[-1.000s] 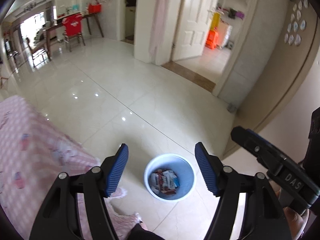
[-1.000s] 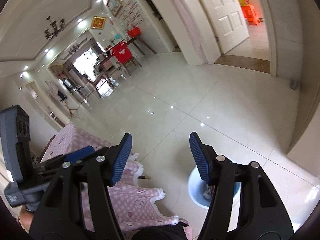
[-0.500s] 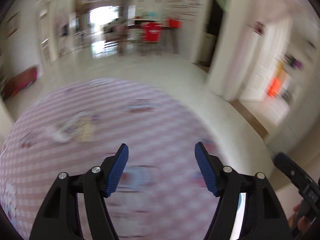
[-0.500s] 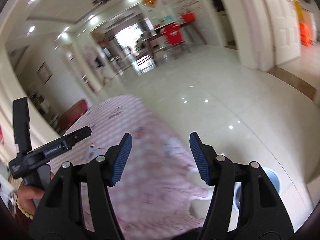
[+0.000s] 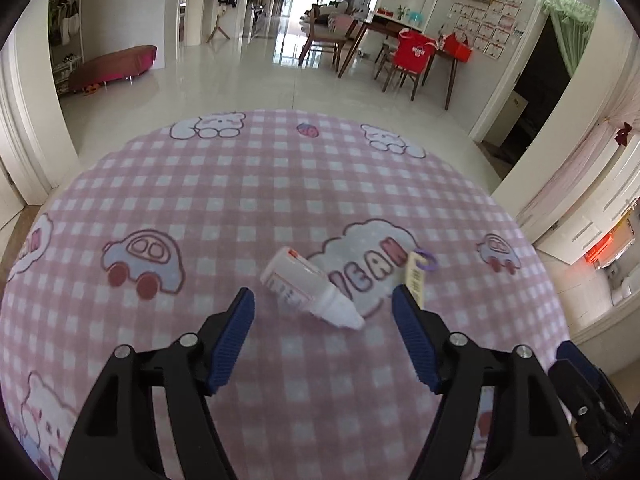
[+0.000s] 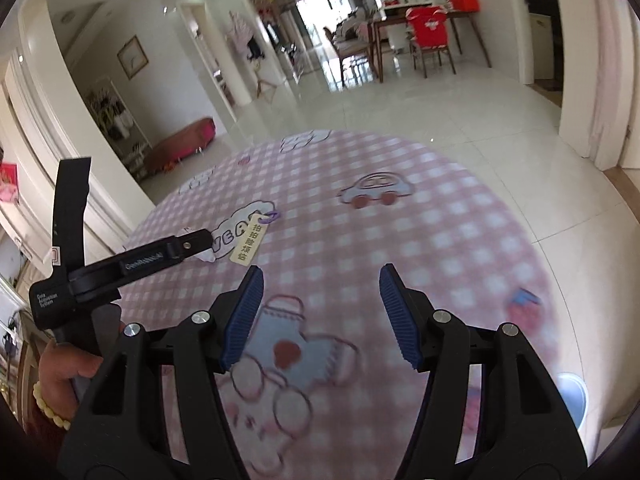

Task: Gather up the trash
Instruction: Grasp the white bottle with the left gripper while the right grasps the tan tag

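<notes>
While my left hand-held gripper (image 5: 322, 322) hangs tilted down over the tabletop (image 5: 240, 200), its jaws stand spread with nothing between the pads, framing a white wrapper (image 5: 308, 286) that lies on its side on the pink checked cloth just ahead of them. This placement suggests, in my judgement, that the wrapper is the next piece of trash to be pinched. A tan tag (image 5: 416, 276) with a purple ring lies just beside the wrapper, near the right pad, and could be caught with it. My right hand-held gripper (image 6: 320, 312) is likewise spread and empty, held over a bare patch of cloth. The bin (image 6: 572, 400) stands on the floor below the tabletop's edge, within reach for the drop.
</notes>
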The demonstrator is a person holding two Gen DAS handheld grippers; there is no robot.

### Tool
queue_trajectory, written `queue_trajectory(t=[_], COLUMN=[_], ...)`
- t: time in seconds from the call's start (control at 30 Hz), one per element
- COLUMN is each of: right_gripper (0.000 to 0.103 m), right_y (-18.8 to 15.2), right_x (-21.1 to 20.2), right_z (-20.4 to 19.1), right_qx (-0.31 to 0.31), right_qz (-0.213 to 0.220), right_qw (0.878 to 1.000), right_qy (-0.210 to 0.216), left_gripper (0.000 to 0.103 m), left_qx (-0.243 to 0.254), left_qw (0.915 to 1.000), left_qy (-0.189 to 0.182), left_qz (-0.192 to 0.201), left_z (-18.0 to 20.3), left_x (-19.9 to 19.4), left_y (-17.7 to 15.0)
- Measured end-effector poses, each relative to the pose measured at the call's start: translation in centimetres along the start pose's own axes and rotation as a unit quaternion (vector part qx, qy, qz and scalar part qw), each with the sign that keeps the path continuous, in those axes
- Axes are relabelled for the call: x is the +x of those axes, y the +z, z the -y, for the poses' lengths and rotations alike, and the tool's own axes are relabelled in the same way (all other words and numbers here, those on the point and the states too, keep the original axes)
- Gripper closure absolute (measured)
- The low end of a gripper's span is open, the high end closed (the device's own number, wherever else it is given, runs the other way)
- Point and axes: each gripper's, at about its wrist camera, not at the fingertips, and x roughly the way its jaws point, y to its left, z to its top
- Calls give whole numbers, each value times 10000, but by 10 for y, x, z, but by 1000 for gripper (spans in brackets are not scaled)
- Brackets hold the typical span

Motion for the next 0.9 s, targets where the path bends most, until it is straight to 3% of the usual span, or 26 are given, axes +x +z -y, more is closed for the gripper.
queue_trajectory(t=[0.13,0.17,0.2,0.23,0.47,0.7,0.77,0.83,0.9], right_gripper=[43,43,43,43,43,43,51,75,87], right_y=[7,9,12,13,23,30,28,25,27], right_x=[26,34,39,44,79,108,111,109,106], right_z=[-16,-22,-26,-31,-59,-83,-89,-89,-79], right_qx=[-171,-234,-284,-344,-628,-1085,-1325,-1481,-1332], right_qz=[-235,-294,-333,-380,-591,-748,-771,-712,-731], right_qw=[9996,9993,9990,9987,9963,9902,9857,9828,9857], right_qy=[-27,-18,-37,-43,-61,-465,-701,-844,-735], left_gripper=[36,41,58,63,63,64,64,64,64], left_qx=[81,128,225,318,383,292,320,367,506], left_qw=[10000,9999,9997,9994,9992,9994,9994,9991,9985], left_qy=[-37,-12,66,130,-45,-31,-57,-141,-198], left_qz=[24,48,55,60,68,157,149,124,111], left_z=[4,5,5,5,-17,-39,-41,-36,-26], left_x=[8,9,10,12,2,-15,-18,-19,-22], left_y=[6,7,8,8,8,6,5,4,2])
